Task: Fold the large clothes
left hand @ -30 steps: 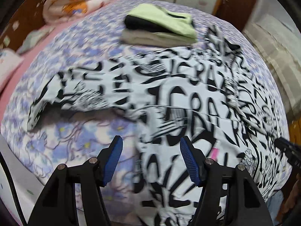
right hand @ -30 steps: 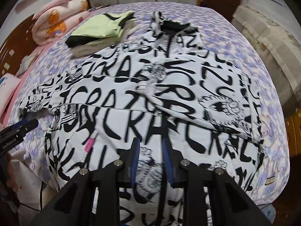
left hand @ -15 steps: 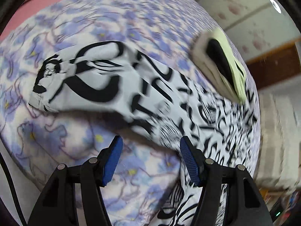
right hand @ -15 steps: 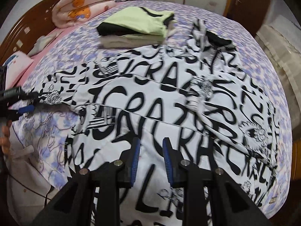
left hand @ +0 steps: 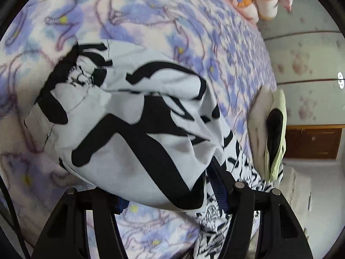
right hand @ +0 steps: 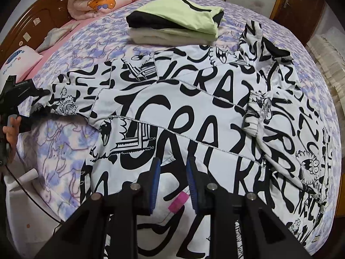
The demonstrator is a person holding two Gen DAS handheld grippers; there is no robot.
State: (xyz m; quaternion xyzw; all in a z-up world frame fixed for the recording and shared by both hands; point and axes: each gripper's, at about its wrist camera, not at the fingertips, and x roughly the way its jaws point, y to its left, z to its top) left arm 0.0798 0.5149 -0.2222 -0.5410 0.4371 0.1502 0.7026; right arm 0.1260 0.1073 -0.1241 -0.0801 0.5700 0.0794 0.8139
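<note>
both jaws gape: left gripper (left hand: 170,192) around jacket (right hand: 194,116) sleeve cuff (left hand: 54,99), right gripper (right hand: 173,177) over hem.

One printed jacket (right hand: 194,112), three folded garments (right hand: 176,21).

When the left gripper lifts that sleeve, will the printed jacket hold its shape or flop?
Probably flop: the sleeve drapes loosely between the left gripper jaws. The printed jacket lies creased and bunched on the bed, which suggests limp fabric. It looks thin, so likely light, and it may trail behind.
</note>
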